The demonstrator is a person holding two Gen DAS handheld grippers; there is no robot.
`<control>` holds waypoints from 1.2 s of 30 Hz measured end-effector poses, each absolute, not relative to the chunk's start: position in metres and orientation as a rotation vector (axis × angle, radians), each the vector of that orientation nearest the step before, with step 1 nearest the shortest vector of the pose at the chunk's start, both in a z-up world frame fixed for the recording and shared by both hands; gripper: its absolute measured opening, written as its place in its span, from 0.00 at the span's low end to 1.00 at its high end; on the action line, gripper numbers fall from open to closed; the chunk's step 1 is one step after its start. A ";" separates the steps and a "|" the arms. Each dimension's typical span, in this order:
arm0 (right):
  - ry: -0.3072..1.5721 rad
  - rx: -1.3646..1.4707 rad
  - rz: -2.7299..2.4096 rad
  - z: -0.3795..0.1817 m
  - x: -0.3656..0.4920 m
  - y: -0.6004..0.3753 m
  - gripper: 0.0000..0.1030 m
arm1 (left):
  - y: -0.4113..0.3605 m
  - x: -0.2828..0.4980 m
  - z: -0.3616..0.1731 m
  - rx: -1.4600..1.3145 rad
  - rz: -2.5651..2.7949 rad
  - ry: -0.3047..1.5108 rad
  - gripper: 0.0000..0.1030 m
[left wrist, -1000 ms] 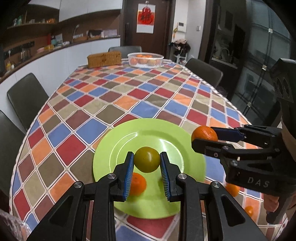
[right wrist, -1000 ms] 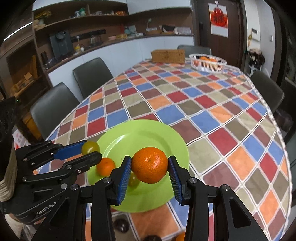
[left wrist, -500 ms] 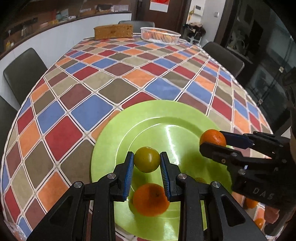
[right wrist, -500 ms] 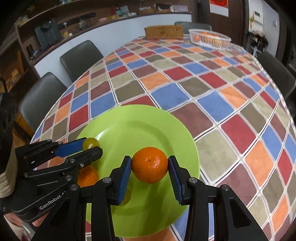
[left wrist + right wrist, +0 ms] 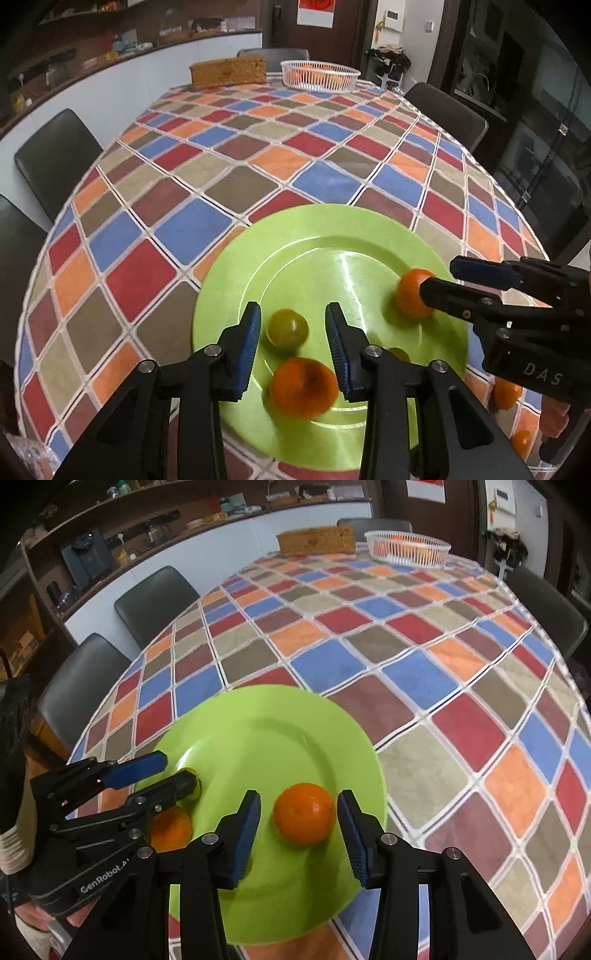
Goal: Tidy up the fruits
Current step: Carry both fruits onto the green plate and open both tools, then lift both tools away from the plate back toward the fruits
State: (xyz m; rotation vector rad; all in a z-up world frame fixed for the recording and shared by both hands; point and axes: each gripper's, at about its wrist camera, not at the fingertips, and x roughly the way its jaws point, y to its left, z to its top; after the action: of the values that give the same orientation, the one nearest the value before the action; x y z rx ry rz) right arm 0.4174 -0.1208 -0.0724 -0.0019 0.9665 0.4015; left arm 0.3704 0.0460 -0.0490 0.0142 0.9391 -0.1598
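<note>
Fruits sit released on green plate (image 5: 229, 295); left gripper (image 5: 291, 330) and right gripper (image 5: 299, 818) fingers spread. Next: back out, fetch leftovers.

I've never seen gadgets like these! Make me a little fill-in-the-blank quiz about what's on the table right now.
1. Both fruits between the open grippers rest on a plate coloured ____.
2. The left gripper frames a small round ____ fruit.
3. The right gripper frames an ____.
4. At the table's far end, more oranges sit in a white ____.

Missing words: green; green; orange; basket
</note>
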 end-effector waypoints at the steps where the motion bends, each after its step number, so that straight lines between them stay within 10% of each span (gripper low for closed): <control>1: 0.950 -0.016 0.398 -0.067 0.413 -0.122 0.43 | 0.046 0.366 -0.045 0.015 -0.160 0.928 0.37; 36: 0.496 -0.140 0.385 0.028 0.188 -0.202 0.68 | -0.026 0.139 0.048 0.099 -0.225 0.536 0.76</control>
State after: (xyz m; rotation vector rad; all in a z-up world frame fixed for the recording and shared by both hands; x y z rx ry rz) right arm 0.1878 -0.2015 0.0279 -0.1404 0.4957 0.3846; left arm 0.1390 -0.0260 0.0482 0.0990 0.5356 -0.2253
